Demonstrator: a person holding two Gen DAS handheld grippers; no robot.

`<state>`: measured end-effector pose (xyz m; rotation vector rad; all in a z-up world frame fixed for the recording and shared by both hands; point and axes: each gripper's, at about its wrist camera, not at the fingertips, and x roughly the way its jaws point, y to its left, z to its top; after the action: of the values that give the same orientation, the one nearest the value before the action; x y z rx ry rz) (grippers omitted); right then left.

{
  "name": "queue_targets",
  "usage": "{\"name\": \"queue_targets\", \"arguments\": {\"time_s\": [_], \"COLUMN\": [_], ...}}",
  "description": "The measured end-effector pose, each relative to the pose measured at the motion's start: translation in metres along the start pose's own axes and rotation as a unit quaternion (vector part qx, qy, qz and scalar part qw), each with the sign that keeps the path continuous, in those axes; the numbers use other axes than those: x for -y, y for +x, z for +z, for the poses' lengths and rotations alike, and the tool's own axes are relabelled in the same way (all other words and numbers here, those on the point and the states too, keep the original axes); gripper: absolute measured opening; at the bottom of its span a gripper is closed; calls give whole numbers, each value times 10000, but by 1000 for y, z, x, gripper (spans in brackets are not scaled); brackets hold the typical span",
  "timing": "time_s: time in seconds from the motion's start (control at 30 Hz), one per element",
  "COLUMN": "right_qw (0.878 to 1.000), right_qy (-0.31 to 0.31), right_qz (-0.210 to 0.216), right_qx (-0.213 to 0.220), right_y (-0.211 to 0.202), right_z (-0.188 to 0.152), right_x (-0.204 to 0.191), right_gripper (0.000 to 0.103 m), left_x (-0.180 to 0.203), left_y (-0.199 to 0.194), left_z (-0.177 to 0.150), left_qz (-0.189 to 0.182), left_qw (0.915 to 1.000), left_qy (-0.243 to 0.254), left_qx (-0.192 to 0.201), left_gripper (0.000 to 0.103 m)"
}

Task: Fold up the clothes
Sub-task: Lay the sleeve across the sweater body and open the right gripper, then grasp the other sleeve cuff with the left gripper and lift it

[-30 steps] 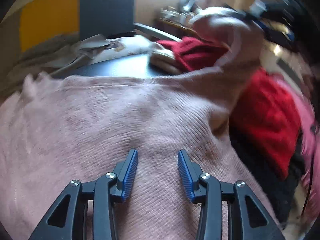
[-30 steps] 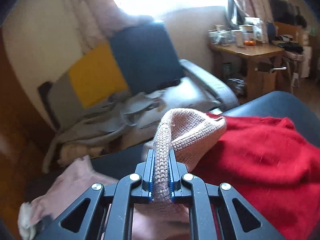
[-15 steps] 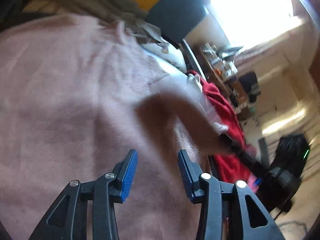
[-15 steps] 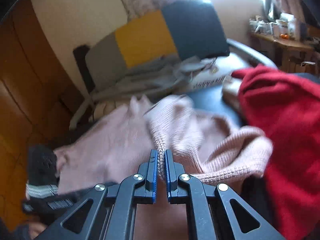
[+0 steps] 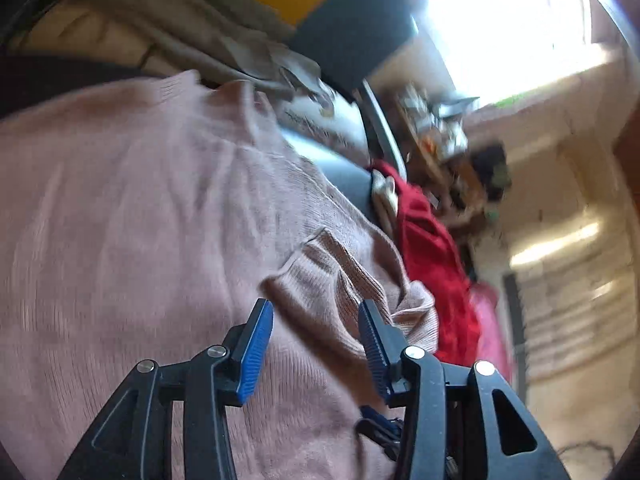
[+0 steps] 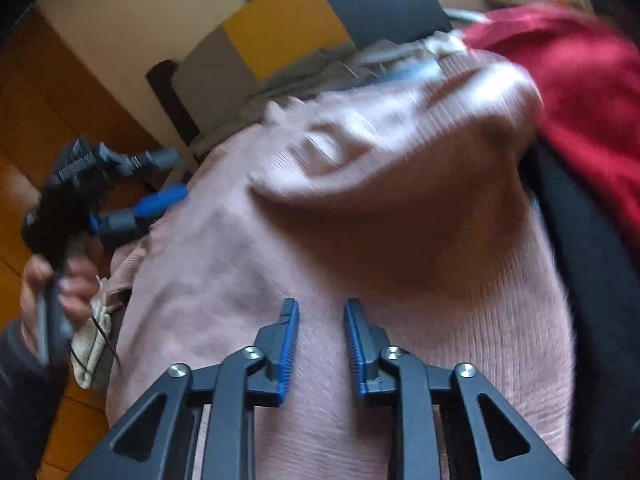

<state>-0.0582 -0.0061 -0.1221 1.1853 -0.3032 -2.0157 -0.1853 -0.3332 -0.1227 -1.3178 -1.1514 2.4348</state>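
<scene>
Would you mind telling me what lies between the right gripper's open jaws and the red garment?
In the right wrist view, only the pink sweater, with its folded-over sleeve, lies between the right gripper and the red garment.

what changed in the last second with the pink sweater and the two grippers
The right gripper let go: a second ago it was shut on the pink sweater's sleeve, held up; now it is open over the cloth, and the sleeve lies folded across the sweater's body. The left gripper stayed open and empty, though its view swung round. The red garment stayed beside the sweater.
</scene>
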Motion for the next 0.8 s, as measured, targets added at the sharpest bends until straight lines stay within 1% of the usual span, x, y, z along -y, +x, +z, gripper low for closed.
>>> {"name": "queue_targets", "arguments": {"time_s": [0.03, 0.07, 0.13, 0.2, 0.33, 0.4, 0.47, 0.53, 0.6, 0.67, 0.7, 0.73, 0.77, 0.8], "right_qw": [9999, 9995, 9982, 9979, 9987, 9990, 9987, 9985, 9983, 9983, 9984, 9984, 9985, 9985], "right_qy": [122, 233, 389, 385, 207, 127, 130, 134, 131, 117, 107, 98, 88, 78], "right_qz": [113, 229, 450, 521, 443, 416, 462, 494, 523, 527, 521, 515, 510, 504], "right_qx": [39, 44, 56, 68, 115, 144, 174, 195, 214, 213, 207, 201, 195, 190], "right_y": [1, 1, 3, 4, 6, 6, 6, 4, 3, 2, 2, 1, 1, 1], "right_z": [-3, -2, -1, 0, -1, -2, -2, -3, -3, -4, -4, -3, -3, -3], "right_x": [7, 11, 20, 21, 16, 14, 14, 14, 14, 13, 13, 13, 12, 12], "right_gripper": [25, 25, 25, 25, 25, 27, 28, 29, 29, 31, 32, 33, 34, 34], "left_x": [6, 12, 15, 19, 26, 29, 32, 34, 33, 31, 32, 36, 40, 45], "left_y": [7, 20, 42, 63, 106, 122, 137, 143, 145, 145, 144, 144, 143, 140], "left_z": [6, 16, 27, 39, 61, 64, 65, 66, 70, 70, 69, 66, 64, 60], "left_qz": [12, 27, 178, 330, 616, 600, 573, 452, 313, 314, 340, 471, 590, 655], "left_qw": [9998, 9990, 9976, 9954, 9890, 9863, 9819, 9799, 9792, 9782, 9774, 9748, 9721, 9706], "left_qy": [138, 280, 382, 483, 683, 767, 915, 1067, 1042, 1053, 1083, 1223, 1360, 1493], "left_qx": [-122, -353, -556, -760, -1161, -1329, -1553, -1624, -1710, -1761, -1786, -1807, -1815, -1769], "left_gripper": [46, 46, 46, 46, 46, 46, 46, 46, 46, 42, 33, 15, 7, 6]}}
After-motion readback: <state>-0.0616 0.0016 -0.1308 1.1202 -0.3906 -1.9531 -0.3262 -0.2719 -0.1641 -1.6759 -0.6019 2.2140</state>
